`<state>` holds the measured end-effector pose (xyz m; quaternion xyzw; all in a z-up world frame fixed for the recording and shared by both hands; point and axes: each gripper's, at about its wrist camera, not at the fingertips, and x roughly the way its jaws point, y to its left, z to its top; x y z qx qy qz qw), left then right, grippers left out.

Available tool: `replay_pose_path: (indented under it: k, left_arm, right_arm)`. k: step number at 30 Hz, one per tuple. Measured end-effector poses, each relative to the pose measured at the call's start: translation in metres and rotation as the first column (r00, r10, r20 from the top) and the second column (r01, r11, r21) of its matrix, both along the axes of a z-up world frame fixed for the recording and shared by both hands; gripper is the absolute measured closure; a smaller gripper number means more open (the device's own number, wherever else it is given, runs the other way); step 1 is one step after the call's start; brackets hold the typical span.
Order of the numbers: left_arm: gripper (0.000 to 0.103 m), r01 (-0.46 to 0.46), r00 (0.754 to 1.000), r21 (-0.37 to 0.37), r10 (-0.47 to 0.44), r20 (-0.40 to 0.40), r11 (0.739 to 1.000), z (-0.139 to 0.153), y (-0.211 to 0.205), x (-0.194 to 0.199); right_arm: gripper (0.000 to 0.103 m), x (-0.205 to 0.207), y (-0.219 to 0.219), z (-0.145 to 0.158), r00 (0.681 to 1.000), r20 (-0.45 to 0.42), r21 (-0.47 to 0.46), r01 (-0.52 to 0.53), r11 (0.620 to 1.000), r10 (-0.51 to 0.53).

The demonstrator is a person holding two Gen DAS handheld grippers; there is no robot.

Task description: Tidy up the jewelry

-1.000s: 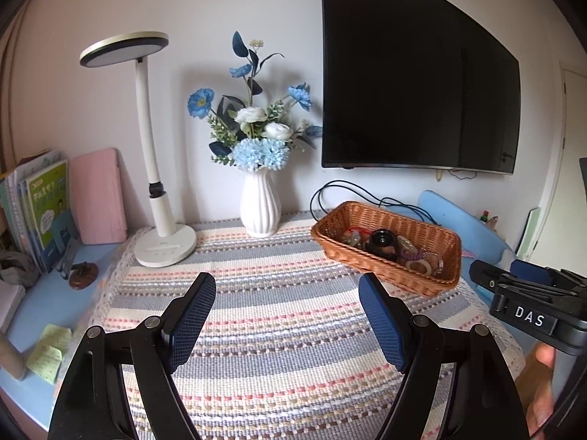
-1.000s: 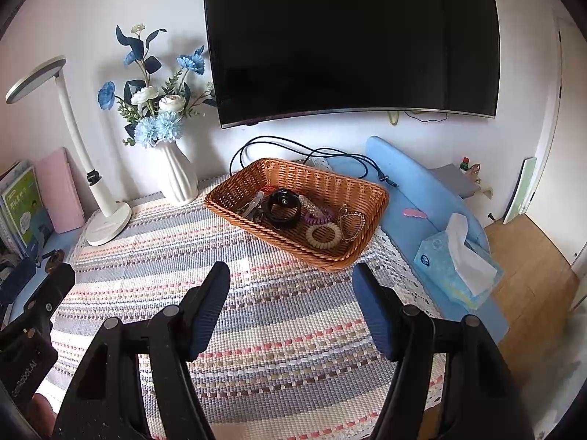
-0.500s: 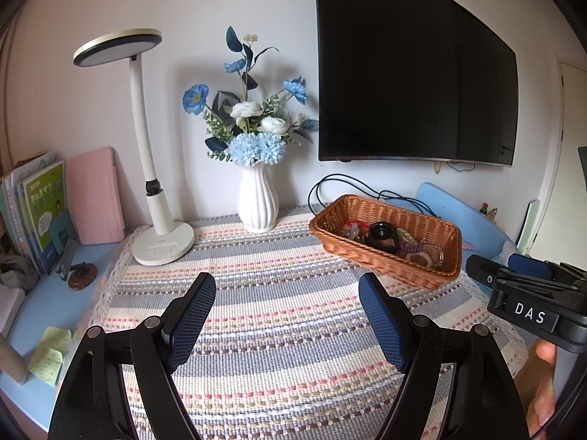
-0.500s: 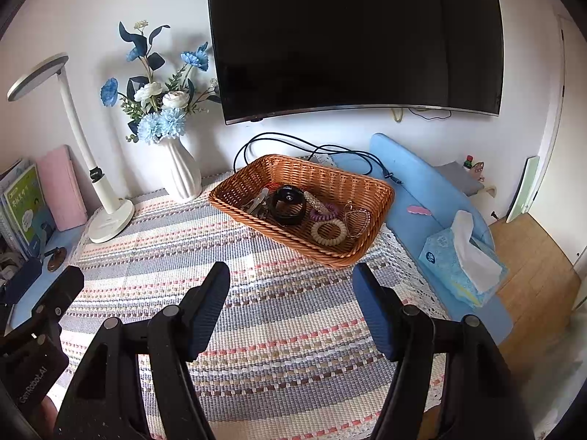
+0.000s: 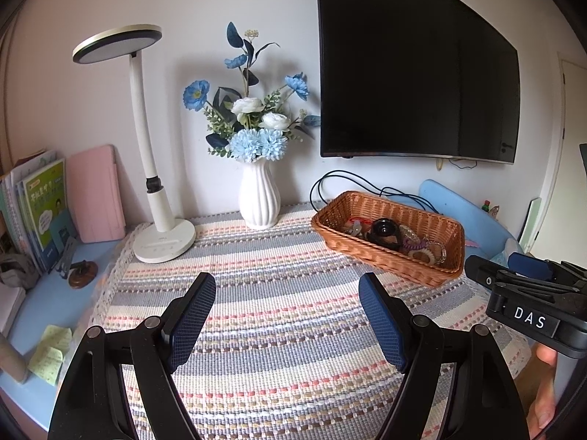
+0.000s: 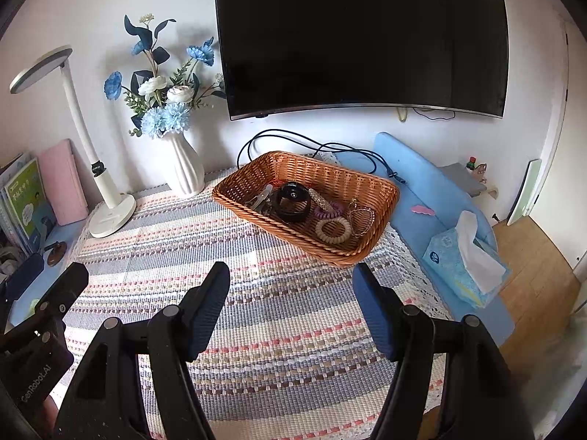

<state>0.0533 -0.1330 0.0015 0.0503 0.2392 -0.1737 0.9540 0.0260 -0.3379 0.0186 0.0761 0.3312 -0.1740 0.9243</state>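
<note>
— Two views are given; what is shown from the left wrist?

— The left gripper [image 5: 287, 302] is seen spread wide with nothing between its pads, held over the striped cloth [image 5: 279, 330] on the bench [image 5: 33, 300]. The wicker basket [image 5: 422, 220] is seen ahead and to the right, well apart from the pads, with the jewelry [image 5: 400, 240] piled inside. A vase [image 5: 259, 198] and a lamp [image 5: 161, 220] are seen at the back.

— And from the right wrist?

— The right gripper [image 6: 291, 293] is likewise seen wide and empty, near the front rim of the basket [image 6: 256, 179] but not touching it. Inside are made out a black ring-shaped piece [image 6: 292, 201], a beaded bracelet [image 6: 333, 230], a purple coil [image 6: 327, 212] and a thin chain [image 6: 361, 216], all lying close together. A tissue box [image 6: 458, 260] is seen at the bench's right edge.

— What could go wrong?

— Because the pieces touch and overlap, two could be lifted at once, or the chain snagged. The light basket could be pushed along the cloth if its rim is struck. The thin chain could slip from the pads.
</note>
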Motion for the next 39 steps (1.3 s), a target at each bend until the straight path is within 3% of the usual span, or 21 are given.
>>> replay_pose_path:
  k: [29,39]
  left_arm:
    - [0.022,0.0,1.0,0.009,0.0,-0.018,1.0,-0.0067,-0.0026,0.0049]
    - [0.022,0.013,1.0,-0.02,-0.014,-0.024,1.0,-0.0054,0.0011,0.0044]
  right_arm:
    - [0.032,0.0048,-0.0019,-0.0056,1.0,-0.015,0.002,-0.004,1.0,0.004]
    - [0.032,0.0075,0.0031,-0.0077,1.0,-0.02,0.006,-0.024,1.0,0.024]
